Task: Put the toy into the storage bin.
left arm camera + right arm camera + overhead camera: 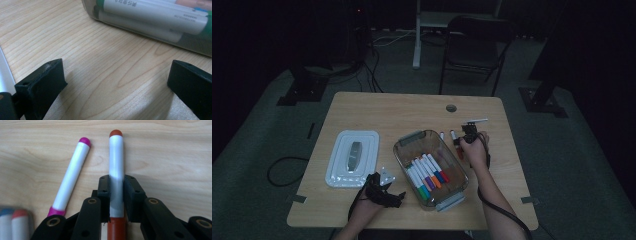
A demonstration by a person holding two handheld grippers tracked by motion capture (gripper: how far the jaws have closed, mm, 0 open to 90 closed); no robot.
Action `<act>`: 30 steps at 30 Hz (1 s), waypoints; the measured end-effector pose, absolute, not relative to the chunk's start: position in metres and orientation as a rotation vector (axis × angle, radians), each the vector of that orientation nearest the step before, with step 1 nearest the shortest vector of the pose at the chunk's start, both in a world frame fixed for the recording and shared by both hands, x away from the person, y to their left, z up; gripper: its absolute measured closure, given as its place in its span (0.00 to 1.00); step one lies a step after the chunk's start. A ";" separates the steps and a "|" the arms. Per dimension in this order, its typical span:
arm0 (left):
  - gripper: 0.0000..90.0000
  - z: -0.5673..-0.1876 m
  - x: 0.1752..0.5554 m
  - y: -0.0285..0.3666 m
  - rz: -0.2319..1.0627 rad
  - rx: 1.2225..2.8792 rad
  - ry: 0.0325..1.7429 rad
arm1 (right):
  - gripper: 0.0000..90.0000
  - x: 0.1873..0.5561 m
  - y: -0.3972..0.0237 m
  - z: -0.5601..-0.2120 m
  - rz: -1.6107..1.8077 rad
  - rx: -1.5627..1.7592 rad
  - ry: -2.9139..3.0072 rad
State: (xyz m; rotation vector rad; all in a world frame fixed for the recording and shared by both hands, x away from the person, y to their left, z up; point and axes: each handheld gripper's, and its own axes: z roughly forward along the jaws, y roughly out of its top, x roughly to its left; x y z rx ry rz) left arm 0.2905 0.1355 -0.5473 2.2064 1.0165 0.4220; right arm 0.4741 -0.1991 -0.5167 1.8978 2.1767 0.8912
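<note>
My right gripper point(116, 180) is shut on a white marker with red ends point(116, 157), which lies flat on the wooden table; the pads press both sides of its barrel. A magenta-capped marker point(72, 172) lies loose just to its left. In the high view the right gripper point(469, 134) sits right of the clear container point(399, 150), over the red marker point(455, 139). Several coloured markers point(428, 172) lie inside the container. My left gripper point(398, 197) rests open on the table by the container's near left side, jaws point(115, 82) wide apart around bare wood.
A white lid point(352, 157) lies flat left of the container, its edge point(5, 72) beside my left jaw. A white stick-like object point(477, 121) lies beyond the right gripper. A cable hole point(451, 108) is near the table's far edge, and a chair point(472, 50) stands behind it.
</note>
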 end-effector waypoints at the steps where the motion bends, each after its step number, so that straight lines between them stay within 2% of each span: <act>1: 0.02 -0.547 0.290 0.135 0.422 2.207 1.016 | 0.85 0.472 -0.202 -0.514 0.904 1.900 2.176; 9: 0.02 -0.547 0.290 0.135 0.422 2.206 1.017 | 0.85 0.450 -0.217 -0.490 0.979 1.869 2.195; 19: 0.02 -0.547 0.290 0.135 0.421 2.206 1.017 | 0.85 0.407 -0.228 -0.437 1.172 1.775 2.212; 30: 0.02 -0.547 0.291 0.136 0.422 2.207 1.016 | 0.85 0.363 -0.200 -0.380 1.327 1.565 2.296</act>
